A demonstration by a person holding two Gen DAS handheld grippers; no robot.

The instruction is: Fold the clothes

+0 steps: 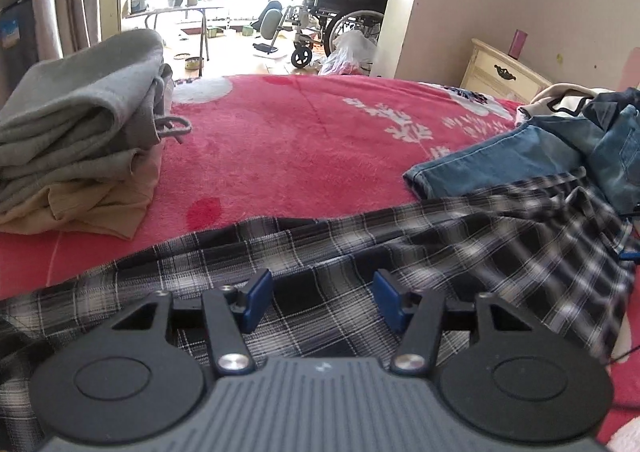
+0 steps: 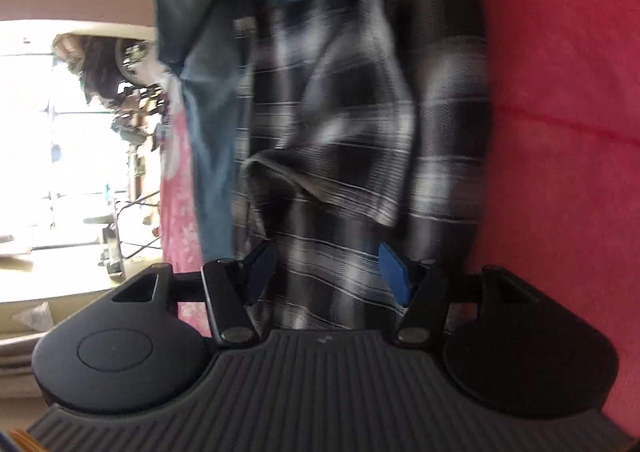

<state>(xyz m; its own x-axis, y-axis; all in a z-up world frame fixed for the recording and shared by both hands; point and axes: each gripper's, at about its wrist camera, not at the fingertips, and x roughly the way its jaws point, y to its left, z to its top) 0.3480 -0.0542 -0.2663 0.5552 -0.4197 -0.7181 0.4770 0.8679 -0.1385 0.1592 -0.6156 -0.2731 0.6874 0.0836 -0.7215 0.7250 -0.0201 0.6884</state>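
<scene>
**Now lining up on the plaid shirt**

Right now both my grippers hang over the plaid shirt, which lies spread and rumpled along the near edge of the red blanket. My left gripper has its blue pads apart with nothing pinched; checked cloth shows through the gap, beneath the fingers and not between them. My right gripper is rolled onto its side in a blurred view, its pads likewise parted over the same shirt, near a turned-up hem or cuff; it grips nothing.

Folded clothes already sit stacked at the left of the bed, and jeans with other garments wait at the right, one leg lying just beside the shirt. I judge this is the start of folding the shirt: picking grasp points. Next I need each set of pads to close on an edge or corner so the fabric can be lifted and drawn flat, without snagging the jeans.
</scene>
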